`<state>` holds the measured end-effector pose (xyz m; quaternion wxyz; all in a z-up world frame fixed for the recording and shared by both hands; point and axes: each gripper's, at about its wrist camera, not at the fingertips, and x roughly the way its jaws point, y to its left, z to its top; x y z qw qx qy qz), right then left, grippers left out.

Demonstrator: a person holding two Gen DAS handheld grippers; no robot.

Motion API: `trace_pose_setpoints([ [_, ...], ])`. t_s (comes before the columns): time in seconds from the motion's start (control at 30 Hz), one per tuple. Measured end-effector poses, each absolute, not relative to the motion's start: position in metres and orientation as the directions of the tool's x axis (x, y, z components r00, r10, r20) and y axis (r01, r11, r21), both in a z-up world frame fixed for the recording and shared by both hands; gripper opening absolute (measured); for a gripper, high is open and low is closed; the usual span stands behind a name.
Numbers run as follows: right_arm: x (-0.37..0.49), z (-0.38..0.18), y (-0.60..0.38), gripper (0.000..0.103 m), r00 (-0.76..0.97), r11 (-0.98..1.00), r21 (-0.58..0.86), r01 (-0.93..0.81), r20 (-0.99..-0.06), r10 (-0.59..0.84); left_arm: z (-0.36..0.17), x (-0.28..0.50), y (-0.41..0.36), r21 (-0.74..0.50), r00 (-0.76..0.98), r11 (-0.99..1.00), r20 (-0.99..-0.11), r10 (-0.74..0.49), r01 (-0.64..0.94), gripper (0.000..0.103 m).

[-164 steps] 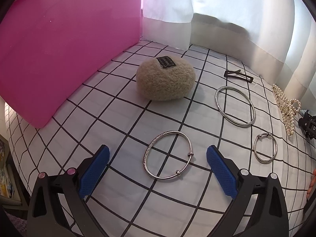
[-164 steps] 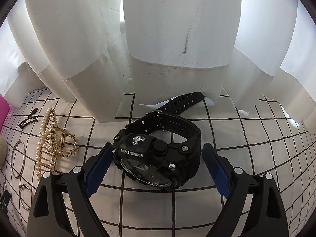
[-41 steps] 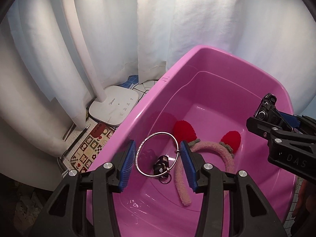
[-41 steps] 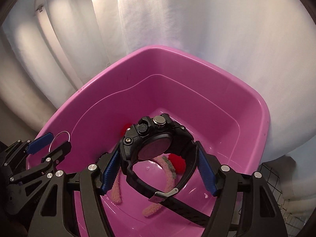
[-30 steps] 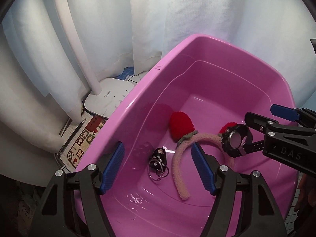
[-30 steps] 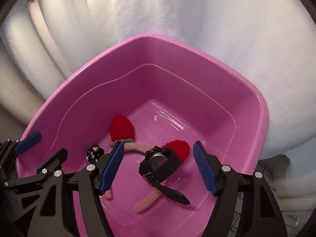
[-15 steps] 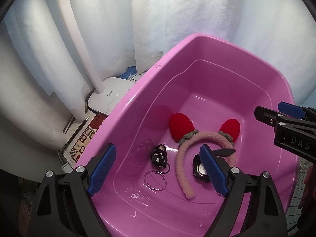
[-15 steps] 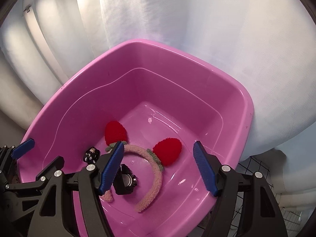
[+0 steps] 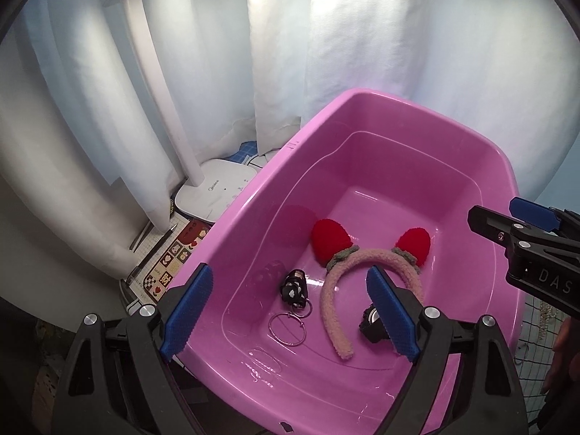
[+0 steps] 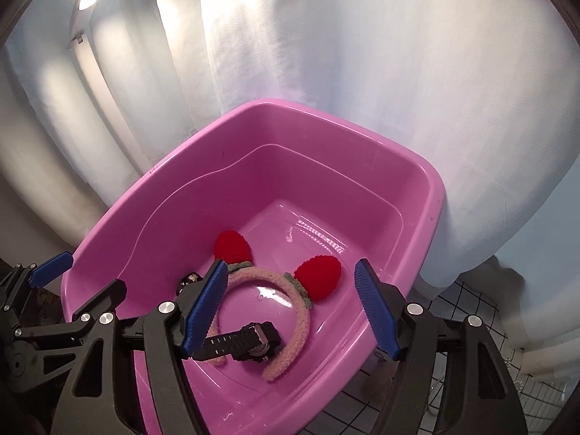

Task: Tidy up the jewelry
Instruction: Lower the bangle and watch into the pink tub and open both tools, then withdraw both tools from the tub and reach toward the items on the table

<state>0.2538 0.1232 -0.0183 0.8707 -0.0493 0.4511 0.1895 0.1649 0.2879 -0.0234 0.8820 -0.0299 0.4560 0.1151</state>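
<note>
hovering over the pink tub [image 9: 362,116], the left gripper [image 9: 290,308] and right gripper [image 10: 290,304] both hang spread and empty. bangle [image 9: 287,329], watch [image 10: 250,340] and headband [image 9: 362,264] lie inside. best next: lift clear of the rim before turning away for more pieces.

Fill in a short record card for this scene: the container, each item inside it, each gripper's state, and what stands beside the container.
container: pink plastic tub, open top
item 1: fuzzy pink headband with two red ears, lying on the tub floor
item 2: black wristwatch, inside the headband's arc
item 3: thin silver bangle, flat on the floor
item 4: small black clip with a ring, next to the bangle
left gripper: open, above the tub, holding nothing
right gripper: open, above the tub, holding nothing
beside tub: white lamp base
backdrop: white curtain
</note>
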Motion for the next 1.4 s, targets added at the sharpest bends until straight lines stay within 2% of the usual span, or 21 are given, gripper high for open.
trace_pose_setpoints([
  [0.33,0.192,-0.002,0.089,0.069,0.595,0.918,0.121,-0.377,-0.728,0.34,-0.004,0.132,0.265,0.104,0.628,0.969,-0.745,0.224,-0.223,0.086],
  [0.53,0.146,0.0,0.048,0.069,0.663,0.93,0.111,-0.352,-0.671,0.331,0.001,0.109,0.243,0.055,0.665,0.978,-0.726,0.177,-0.2,0.088],
  [0.83,0.083,-0.006,-0.038,0.07,0.714,0.956,0.11,-0.271,-0.644,0.276,0.011,0.075,0.182,0.028,0.724,0.987,-0.676,0.135,-0.159,0.091],
  [1.0,0.04,-0.022,-0.1,0.071,0.722,0.972,0.102,-0.212,-0.653,0.226,0.006,0.054,0.14,0.018,0.742,0.993,-0.663,0.099,-0.117,0.094],
  [1.2,-0.004,-0.056,-0.172,0.071,0.697,0.992,0.081,-0.095,-0.706,0.124,-0.014,0.035,0.089,-0.005,0.723,0.998,-0.689,0.046,-0.069,0.094],
  [1.4,-0.03,-0.078,-0.23,0.071,0.683,0.994,0.104,-0.015,-0.725,0.086,-0.04,0.021,0.039,-0.005,0.685,0.999,-0.728,0.026,-0.044,0.094],
])
